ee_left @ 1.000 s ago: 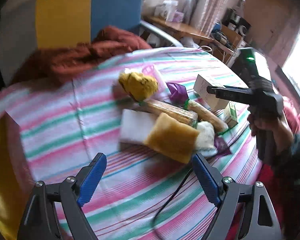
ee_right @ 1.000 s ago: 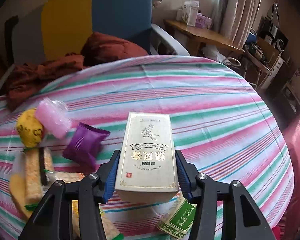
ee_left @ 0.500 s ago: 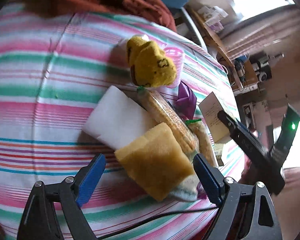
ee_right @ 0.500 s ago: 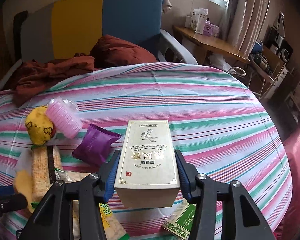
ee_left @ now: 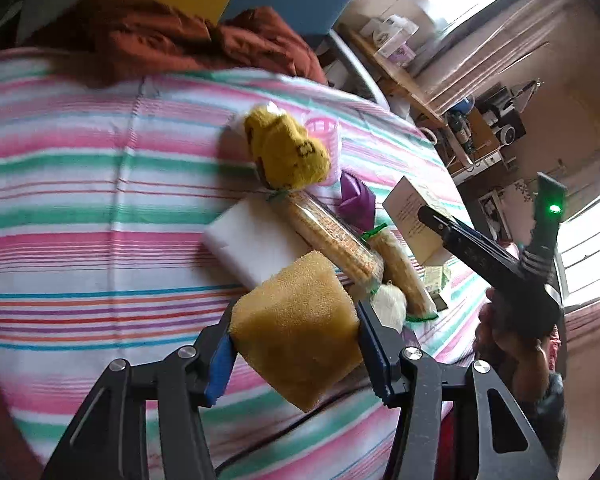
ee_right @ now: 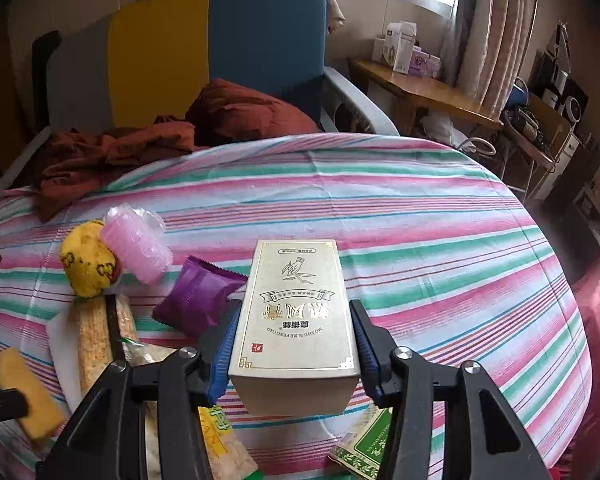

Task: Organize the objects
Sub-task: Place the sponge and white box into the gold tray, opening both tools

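- Left hand-held gripper [ee_left: 296,344]: its jaws are closing with the yellow sponge [ee_left: 300,332] between them; the blue pads look pressed against the sponge's two sides, so I judge the grasp nearly made, with the sponge at the near end of the pile.
- Right hand-held gripper [ee_right: 294,354]: partly open, clamped on the two long sides of a cream box [ee_right: 296,312] with gold print, which looks to be held just above the striped cloth [ee_right: 420,240].
- Progress, as a judgement: early. Two things are in hand; nothing looks sorted into a clear spot yet.
- Left to move: a white block [ee_left: 252,240], two long cracker packets [ee_left: 332,236], a yellow sock [ee_left: 288,156], a pink curler [ee_right: 136,244], a purple pouch [ee_right: 196,296], a small white bundle [ee_left: 388,304] and a green packet [ee_right: 364,444], all heaped close together and some touching.
- Open room: the bench [ee_right: 540,360] is bare to the right of the box and across its far half; that looks the easiest place to set things down.
- Edges: the round rim falls away on the right and far sides. A rust-red blanket [ee_right: 112,156] lies at the far left edge, with a blue and yellow chair [ee_right: 260,40] behind.
- A black cable [ee_left: 260,452] runs under the sponge and could snag a lift.
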Demonstrator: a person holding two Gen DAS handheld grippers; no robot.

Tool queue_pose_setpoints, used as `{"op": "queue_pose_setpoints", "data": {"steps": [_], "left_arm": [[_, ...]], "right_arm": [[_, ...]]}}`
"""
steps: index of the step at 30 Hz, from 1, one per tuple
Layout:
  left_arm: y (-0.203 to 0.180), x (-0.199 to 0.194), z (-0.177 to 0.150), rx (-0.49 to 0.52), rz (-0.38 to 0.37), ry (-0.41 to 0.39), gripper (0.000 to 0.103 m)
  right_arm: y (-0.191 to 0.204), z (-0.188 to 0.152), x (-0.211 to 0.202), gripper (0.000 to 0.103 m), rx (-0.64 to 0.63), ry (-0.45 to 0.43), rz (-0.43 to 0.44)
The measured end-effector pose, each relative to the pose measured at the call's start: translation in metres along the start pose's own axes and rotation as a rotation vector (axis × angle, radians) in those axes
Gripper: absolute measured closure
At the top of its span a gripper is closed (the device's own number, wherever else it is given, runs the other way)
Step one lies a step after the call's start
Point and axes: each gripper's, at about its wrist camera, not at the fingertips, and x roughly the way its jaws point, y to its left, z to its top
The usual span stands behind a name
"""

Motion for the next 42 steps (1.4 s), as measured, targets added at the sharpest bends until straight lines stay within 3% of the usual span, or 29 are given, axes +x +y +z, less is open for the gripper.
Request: {"op": "queue_pose_setpoints", "data": {"steps": [9, 16, 22, 32, 39, 42], "left_arm": [[0.011, -0.078, -0.018, 0.157, 0.130, -0.142, 0.047], [0.055, -0.137, -0.034, 0.123, 0.213, -0.234, 0.047], [0.113, -0.189, -0.059, 0.034, 0.319, -0.293, 0.047], [0.194, -0.250, -0.089, -0.113, 0.434, -0.382, 0.046], [0.231, -0.267, -0.098, -0.160, 0.503, -0.398, 0.043], [0.244, -0.265, -0.103, -0.178, 0.522, -0.382, 0.032]], "right_arm": [[0.022, 0.002, -0.030, 0.051, 0.034, -0.031, 0.109], [0.076, 0.005, -0.072, 0.051, 0.002, -0.081, 0.232], [0.151, 0.007, -0.104, 0.051, -0.101, -0.096, 0.361], [0.295, -0.007, -0.120, 0.051, -0.223, -0.032, 0.576], [0.388, -0.015, -0.102, 0.051, -0.258, 0.069, 0.627], [0.421, -0.010, -0.092, 0.050, -0.225, 0.077, 0.636]]}}
